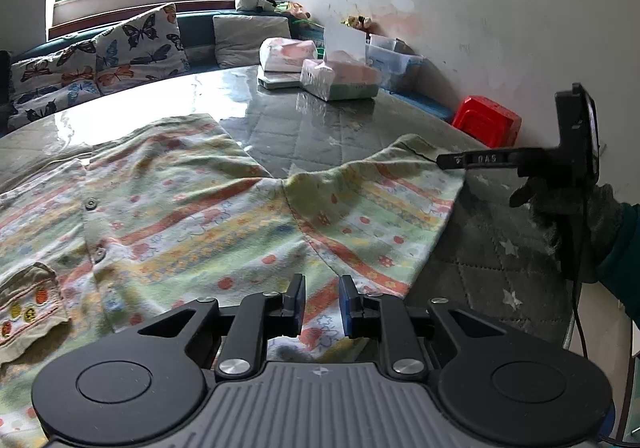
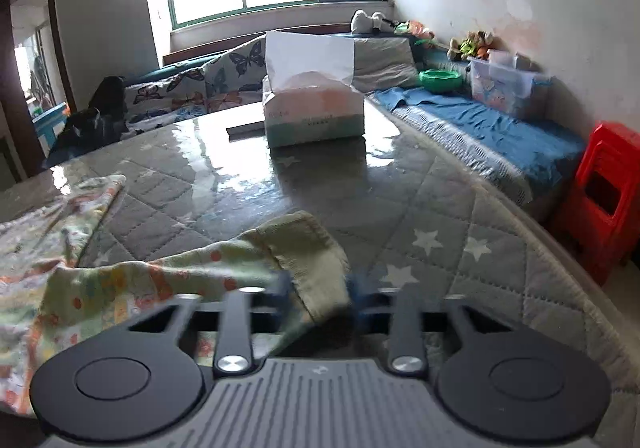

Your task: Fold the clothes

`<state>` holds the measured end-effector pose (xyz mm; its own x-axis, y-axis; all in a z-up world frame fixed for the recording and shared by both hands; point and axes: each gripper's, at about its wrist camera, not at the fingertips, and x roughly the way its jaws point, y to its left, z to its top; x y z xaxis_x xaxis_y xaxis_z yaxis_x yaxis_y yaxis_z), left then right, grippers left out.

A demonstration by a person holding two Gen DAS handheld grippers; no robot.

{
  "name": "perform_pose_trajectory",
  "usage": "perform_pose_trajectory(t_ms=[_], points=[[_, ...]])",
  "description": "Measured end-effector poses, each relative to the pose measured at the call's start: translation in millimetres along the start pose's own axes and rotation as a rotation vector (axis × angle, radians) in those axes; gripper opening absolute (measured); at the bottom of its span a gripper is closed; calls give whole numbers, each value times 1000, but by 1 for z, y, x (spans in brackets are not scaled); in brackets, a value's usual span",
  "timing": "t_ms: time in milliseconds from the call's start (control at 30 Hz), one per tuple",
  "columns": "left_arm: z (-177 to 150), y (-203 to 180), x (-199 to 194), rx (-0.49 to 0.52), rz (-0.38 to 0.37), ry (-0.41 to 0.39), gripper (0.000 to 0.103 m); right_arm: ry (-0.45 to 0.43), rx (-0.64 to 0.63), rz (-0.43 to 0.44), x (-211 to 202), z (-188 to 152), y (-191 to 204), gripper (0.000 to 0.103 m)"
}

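Garment (image 1: pixel 192 224) of pale green cloth, printed with orange stripes and small flowers, is spread button-side up over the quilted, glossy-covered counter (image 1: pixel 320 120), a pocket with embroidered motifs (image 1: pixel 28 304) lying near its lower left and one sleeve (image 1: pixel 400 200) reaching out to the right. The cuff of that sleeve (image 2: pixel 304 248) is held between the fingers of the right gripper (image 2: pixel 318 288), which appear closed on the cloth, though the fingers are blurred in the right wrist view. The left gripper (image 1: pixel 322 300) hovers just above the body of the garment with its blue pads a little apart and nothing between them. A fold of the sleeve across the body is judged to be the step in hand, but the pictures do not settle how far the folding has gone. The thin cuff could slip from a shallow grip if pulled sideways, and the slick counter cover could let the whole garment slide with the sleeve unless the body is pinned down; the fold might then land crooked. Beyond the garment stand tissue packs (image 1: pixel 340 80) whose print is too small to be read. The only writing made out is on the right gripper's finger (image 1: pixel 472 159), seen mirrored and reading roughly "OAS"
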<state>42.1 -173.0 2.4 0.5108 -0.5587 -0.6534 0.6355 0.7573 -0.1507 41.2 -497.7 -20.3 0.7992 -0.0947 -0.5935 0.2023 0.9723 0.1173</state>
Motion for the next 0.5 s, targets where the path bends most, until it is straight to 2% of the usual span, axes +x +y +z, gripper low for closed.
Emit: perform_pose_trajectory(t_ms=[33, 133, 267, 367, 500], points=[[0, 0, 2, 2, 2, 4, 20, -5, 9, 9, -2, 1, 0, 17], [-1, -3, 5, 10, 8, 10, 20, -20, 34, 37, -9, 4, -1, 12], [-3, -6, 10, 26, 13, 13, 20, -65, 44, 71, -27, 13, 2, 9], [-4, -9, 12, 43, 20, 9, 24, -99, 39, 104, -44, 23, 8, 9], [-4, -12, 7, 52, 20, -8, 25, -143, 9, 162, -70, 39, 27, 9]])
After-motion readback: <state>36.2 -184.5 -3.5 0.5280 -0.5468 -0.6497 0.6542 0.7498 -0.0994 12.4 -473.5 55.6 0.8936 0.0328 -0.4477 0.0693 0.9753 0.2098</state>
